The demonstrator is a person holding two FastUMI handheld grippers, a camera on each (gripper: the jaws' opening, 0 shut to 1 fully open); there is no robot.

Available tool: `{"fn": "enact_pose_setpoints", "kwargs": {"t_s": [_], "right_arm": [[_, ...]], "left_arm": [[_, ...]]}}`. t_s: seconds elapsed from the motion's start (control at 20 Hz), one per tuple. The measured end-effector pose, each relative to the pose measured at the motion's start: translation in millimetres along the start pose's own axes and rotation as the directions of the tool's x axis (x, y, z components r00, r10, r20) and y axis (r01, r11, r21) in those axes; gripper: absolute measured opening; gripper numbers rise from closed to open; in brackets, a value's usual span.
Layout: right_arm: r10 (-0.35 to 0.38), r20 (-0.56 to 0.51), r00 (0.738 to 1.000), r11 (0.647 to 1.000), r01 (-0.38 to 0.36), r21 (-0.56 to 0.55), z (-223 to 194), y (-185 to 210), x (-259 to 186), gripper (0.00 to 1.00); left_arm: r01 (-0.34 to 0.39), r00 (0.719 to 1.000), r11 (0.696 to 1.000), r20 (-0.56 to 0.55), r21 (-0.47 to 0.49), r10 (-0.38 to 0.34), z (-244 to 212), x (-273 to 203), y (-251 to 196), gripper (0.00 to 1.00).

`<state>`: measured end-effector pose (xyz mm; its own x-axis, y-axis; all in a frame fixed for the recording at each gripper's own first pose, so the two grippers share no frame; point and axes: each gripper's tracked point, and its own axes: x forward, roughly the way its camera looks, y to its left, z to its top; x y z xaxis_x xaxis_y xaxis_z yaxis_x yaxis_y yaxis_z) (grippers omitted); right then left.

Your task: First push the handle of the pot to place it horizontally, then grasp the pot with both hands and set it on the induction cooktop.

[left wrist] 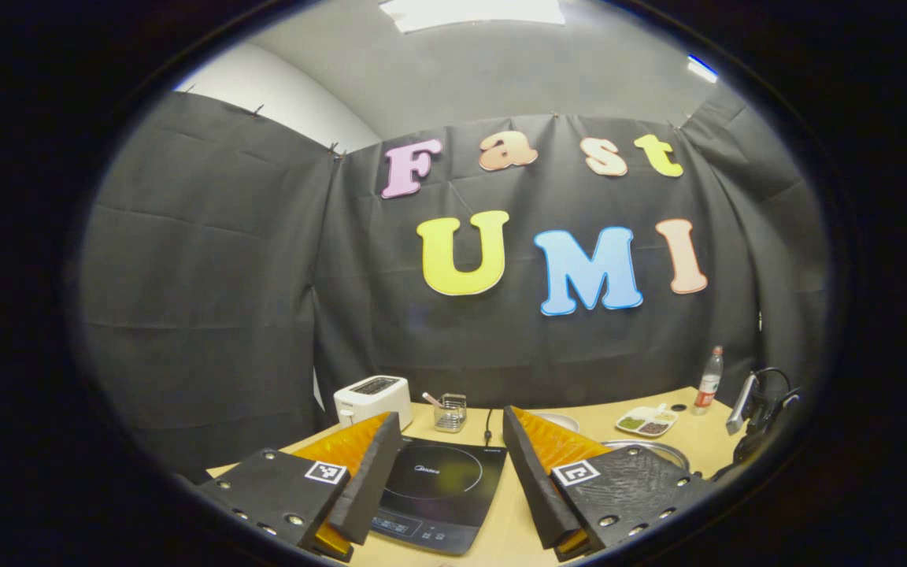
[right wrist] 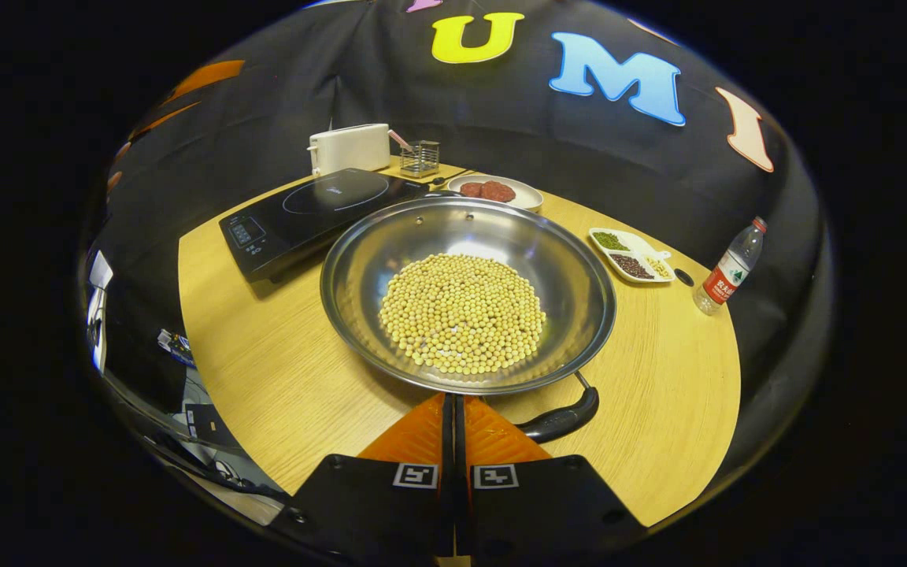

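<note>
A wide steel pot (right wrist: 469,236) holding yellow beans (right wrist: 461,311) sits mid-table in the right gripper view. Its black handle (right wrist: 568,417) sticks out from the near rim toward the lower right. My right gripper (right wrist: 453,400) is shut with nothing between its fingers, its tips at the pot's near rim and just left of the handle. The black induction cooktop (right wrist: 320,213) lies left of and behind the pot. In the left gripper view my left gripper (left wrist: 450,421) is open above the table, the cooktop (left wrist: 438,480) lies between its fingers, and the pot's rim (left wrist: 650,447) peeks past the right finger.
Behind the cooktop stand a white toaster (right wrist: 349,147) and a small wire basket (right wrist: 420,157). A bowl of red food (right wrist: 497,191) sits behind the pot. A divided dish (right wrist: 631,253) and a plastic bottle (right wrist: 729,268) are to its right. The table edge curves close by on the right.
</note>
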<state>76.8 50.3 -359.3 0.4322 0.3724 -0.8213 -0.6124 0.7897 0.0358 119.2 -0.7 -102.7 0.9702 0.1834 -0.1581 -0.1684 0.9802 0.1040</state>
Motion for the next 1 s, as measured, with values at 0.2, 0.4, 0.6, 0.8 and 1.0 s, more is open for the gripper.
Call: {"fn": "enact_pose_setpoints", "kwargs": {"t_s": [0.2,0.4,0.6,0.8,1.0], "right_arm": [[-0.028,-0.008,1.000,1.000,0.028,-0.002,0.9,-15.7,3.9,0.02],[-0.061,-0.010,0.998,0.998,0.061,0.002,2.8,-31.2,7.2,0.02],[-0.101,-0.013,0.995,0.995,0.101,0.011,5.3,-49.3,11.7,0.02],[-0.141,-0.014,0.990,0.989,0.142,0.031,10.8,-67.2,19.0,0.02],[-0.170,-0.011,0.985,0.984,0.170,0.046,15.8,-81.8,24.4,0.02]], "left_arm": [[0.000,1.000,1.000,-0.002,-0.001,0.000,-1.0,6.3,-6.6,0.82],[0.002,1.000,1.000,-0.007,-0.001,-0.002,-5.4,9.7,-11.5,0.82],[-0.001,1.000,1.000,-0.017,-0.001,0.001,-9.6,13.6,-12.8,0.82],[0.000,1.000,1.000,-0.030,0.006,0.000,-15.1,16.3,-15.0,0.82],[0.000,0.999,1.000,-0.039,0.011,0.001,-18.5,17.9,-15.4,0.82]]}}
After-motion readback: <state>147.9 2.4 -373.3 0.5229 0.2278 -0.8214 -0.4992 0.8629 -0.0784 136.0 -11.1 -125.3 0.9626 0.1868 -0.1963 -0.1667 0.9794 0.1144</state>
